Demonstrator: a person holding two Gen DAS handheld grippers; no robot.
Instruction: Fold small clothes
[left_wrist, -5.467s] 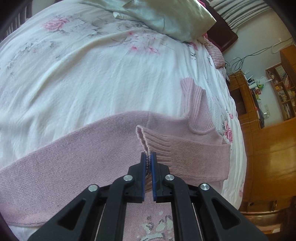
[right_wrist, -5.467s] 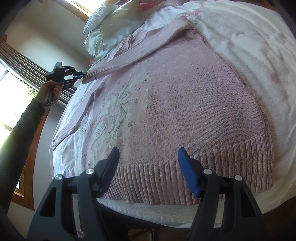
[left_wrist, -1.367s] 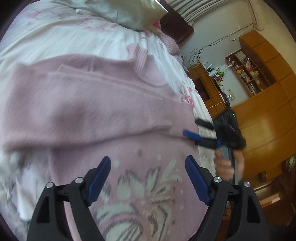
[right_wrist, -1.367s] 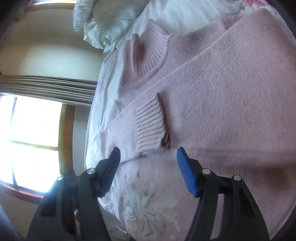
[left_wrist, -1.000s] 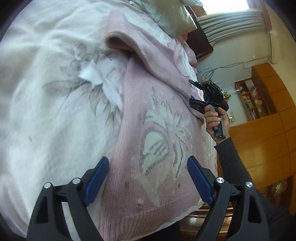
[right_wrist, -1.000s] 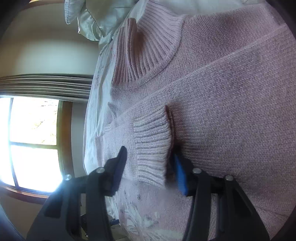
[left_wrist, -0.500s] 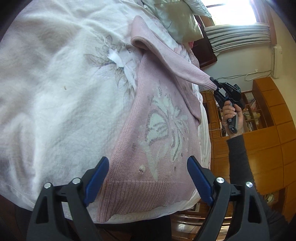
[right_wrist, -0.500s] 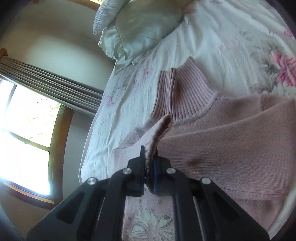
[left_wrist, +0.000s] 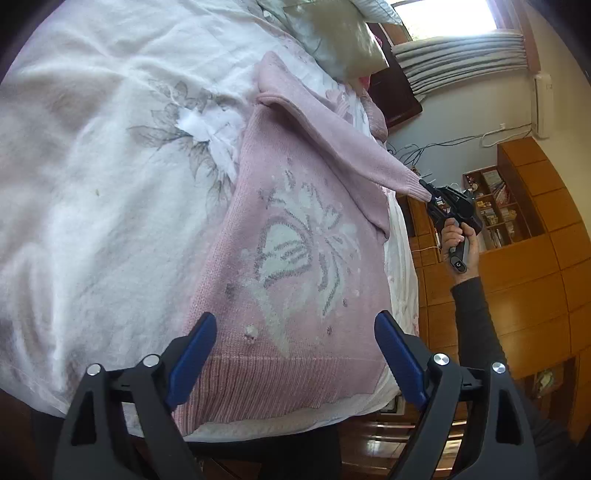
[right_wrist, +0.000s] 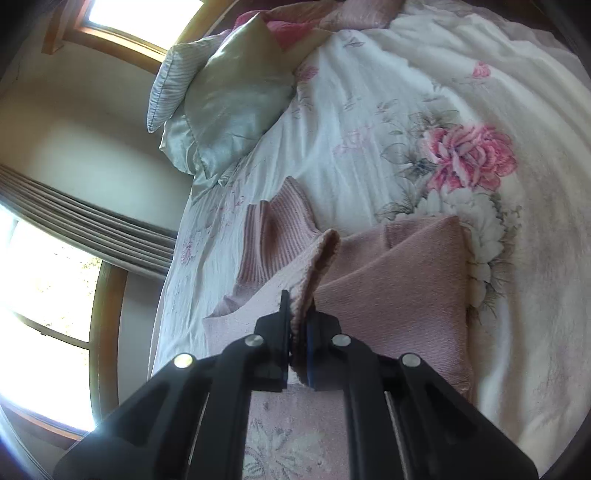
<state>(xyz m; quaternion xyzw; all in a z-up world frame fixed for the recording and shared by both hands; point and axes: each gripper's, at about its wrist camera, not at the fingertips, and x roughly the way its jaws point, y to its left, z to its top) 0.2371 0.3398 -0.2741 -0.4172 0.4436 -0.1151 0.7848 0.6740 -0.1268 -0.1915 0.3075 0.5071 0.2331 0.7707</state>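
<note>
Presently, the pink sweater (left_wrist: 295, 258) lies flat on the floral bedspread (left_wrist: 92, 184), its ribbed hem at the bed's near edge and its white flower motif facing up. One sleeve (left_wrist: 351, 155) is lifted off the body, its ribbed cuff (right_wrist: 314, 273) pinched between the pressed-together fingers of the right gripper (right_wrist: 297, 325), held by a hand (left_wrist: 458, 240) beyond the bed's side. The left gripper (left_wrist: 291, 362) hangs over the hem, its blue-padded fingers spread wide, holding nothing. Pillows (right_wrist: 229, 96) lie at the head of the bed. A wooden shelf unit (left_wrist: 491, 203) holds small items, too small to identify. Curtains (right_wrist: 74, 229) flank a bright window (right_wrist: 37, 295).
</note>
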